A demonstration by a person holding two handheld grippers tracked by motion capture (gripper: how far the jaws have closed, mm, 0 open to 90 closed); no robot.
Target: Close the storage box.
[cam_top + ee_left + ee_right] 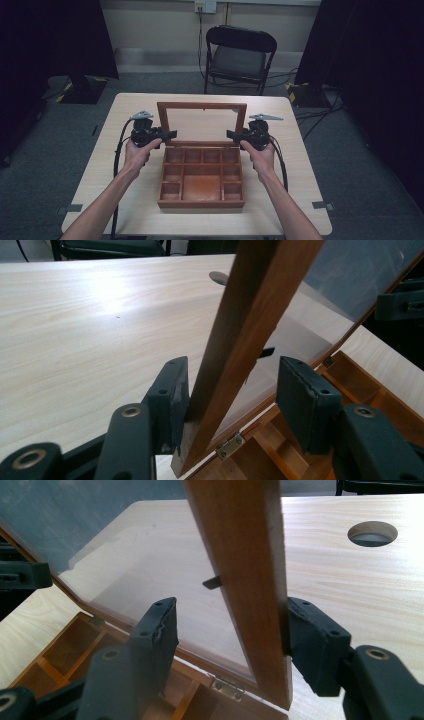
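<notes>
High view: a wooden compartment box [201,177] sits at the middle of the table [100,165], its glass-paned lid [202,106] raised near upright on the far hinged edge. The left gripper [169,134] stands at the lid's left side rail, the right gripper [231,134] at its right rail, both low, near the hinge line. The compartments look empty.

Left gripper view: the jaws straddle the lid's side rail, wider apart than the rail. One pad touches the wood's outer face; the other stands clear on the glass side. No clamping grip. A brass hinge [229,446] shows just below.

Right gripper view: much the same, mirrored. The jaws are parted around the rail, the outer pad against the wood, the inner pad off the pane. A second hinge [226,686] sits beneath (both appear sound).

Assessment: the lid is being handled on its hinges, whether opening or closing I cannot tell. The next move likely calls for both grippers to swing together, evenly, lest the frame twist.
</notes>
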